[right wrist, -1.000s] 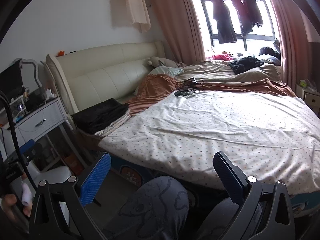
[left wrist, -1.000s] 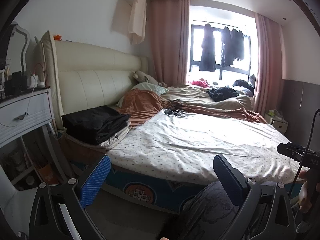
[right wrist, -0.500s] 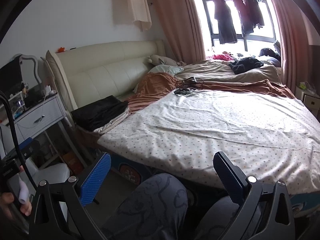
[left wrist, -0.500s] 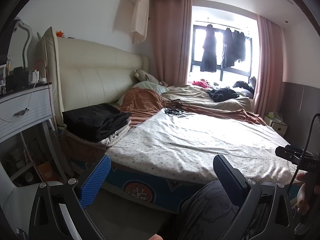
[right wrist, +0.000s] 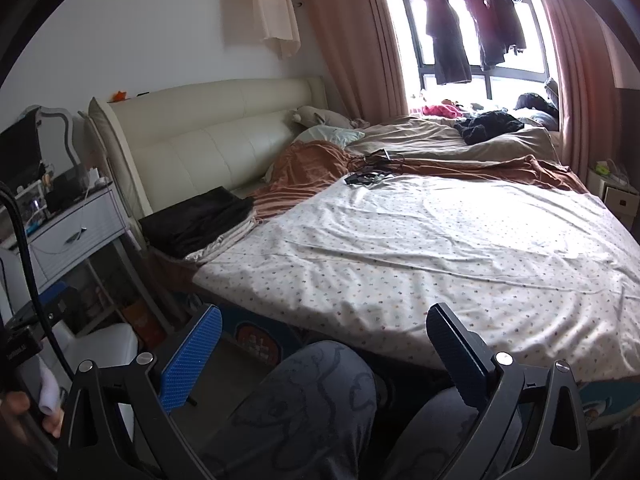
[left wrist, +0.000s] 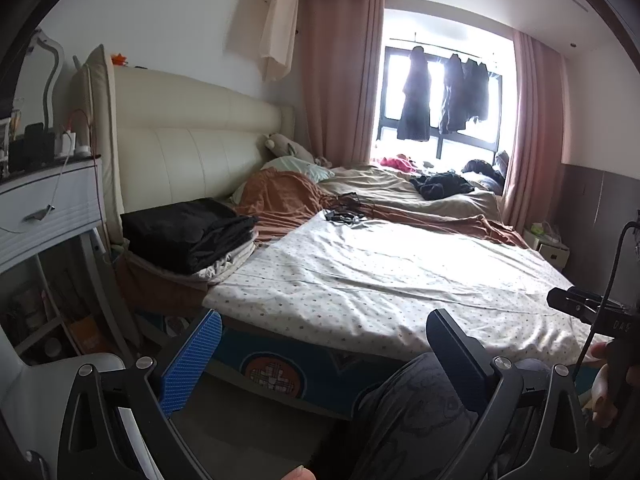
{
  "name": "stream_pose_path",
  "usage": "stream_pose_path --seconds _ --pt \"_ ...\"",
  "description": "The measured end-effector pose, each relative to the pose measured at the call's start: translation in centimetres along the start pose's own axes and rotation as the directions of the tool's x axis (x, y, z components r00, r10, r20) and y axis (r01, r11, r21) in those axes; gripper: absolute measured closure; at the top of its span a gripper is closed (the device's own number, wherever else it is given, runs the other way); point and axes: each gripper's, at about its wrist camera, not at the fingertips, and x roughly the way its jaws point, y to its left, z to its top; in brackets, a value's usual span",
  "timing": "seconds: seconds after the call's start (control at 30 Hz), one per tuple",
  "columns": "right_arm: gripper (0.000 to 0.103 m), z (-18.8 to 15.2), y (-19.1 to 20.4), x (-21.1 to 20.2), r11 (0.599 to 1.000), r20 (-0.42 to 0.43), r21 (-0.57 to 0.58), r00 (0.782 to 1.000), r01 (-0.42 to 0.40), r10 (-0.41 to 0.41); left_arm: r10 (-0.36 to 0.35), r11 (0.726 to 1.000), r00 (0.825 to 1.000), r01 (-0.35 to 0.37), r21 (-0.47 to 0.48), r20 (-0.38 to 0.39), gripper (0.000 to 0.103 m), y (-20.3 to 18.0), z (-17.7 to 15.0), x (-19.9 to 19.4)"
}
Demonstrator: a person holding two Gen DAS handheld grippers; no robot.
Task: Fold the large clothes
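Observation:
A stack of folded clothes, black on top of pale ones (left wrist: pixel 188 236) (right wrist: pixel 200 220), lies at the near left corner of the bed by the headboard. A loose dark garment (left wrist: pixel 442 185) (right wrist: pixel 490 125) is heaped at the far side near the window. My left gripper (left wrist: pixel 322 344) and my right gripper (right wrist: pixel 324 340) are both open and hold nothing, hanging in front of the bed's near edge above the person's knees (right wrist: pixel 312 408). The dotted white sheet (left wrist: pixel 384 276) (right wrist: pixel 440 248) is spread flat ahead of them.
A white dresser (left wrist: pixel 48 208) with clutter stands at the left, a white chair (left wrist: pixel 44 396) below it. An orange-brown blanket (left wrist: pixel 288 196), cables and a small device (right wrist: pixel 368 174) lie mid-bed. Dark clothes hang at the window (left wrist: pixel 444 96). A nightstand (left wrist: pixel 550 246) stands at the right.
Both views have shifted slightly, rising and turning a little left toward the dresser. Both grippers stay open and empty. Nothing on the bed has moved.

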Motion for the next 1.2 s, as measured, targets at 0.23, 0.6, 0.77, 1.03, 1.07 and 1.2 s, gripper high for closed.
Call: stream_pose_path --seconds 0.23,0.6,0.77,1.03,1.07,1.2 --pt "0.001 0.0 0.0 0.0 1.000 -0.002 0.005 1.000 -0.004 0.004 0.002 1.000 1.000 -0.002 -0.004 -0.002 0.000 0.1 0.0 -0.1" --pt "0.001 0.0 0.0 -0.4 1.000 0.010 0.012 1.000 0.006 -0.007 -0.002 1.000 1.000 0.002 -0.001 0.010 0.000 0.2 -0.2 -0.6" --pt "0.001 0.0 0.0 -0.5 1.000 0.015 0.009 1.000 0.005 -0.005 -0.004 1.000 1.000 0.004 -0.002 0.012 0.001 0.2 -0.1 -0.6" --pt "0.001 -0.3 -0.1 -0.7 1.000 0.016 0.023 1.000 0.005 -0.005 0.001 1.000 0.999 -0.002 0.024 0.038 0.001 -0.5 0.1 -1.5" --pt "0.001 -0.3 -0.1 -0.7 1.000 0.017 0.024 1.000 0.006 -0.006 0.001 1.000 0.999 -0.002 0.026 0.041 0.001 -0.5 0.1 -1.6" --pt "0.001 -0.4 -0.1 -0.9 1.000 0.017 0.025 1.000 0.007 -0.008 0.004 1.000 0.999 -0.006 0.031 0.052 0.000 -0.7 0.1 -2.0"
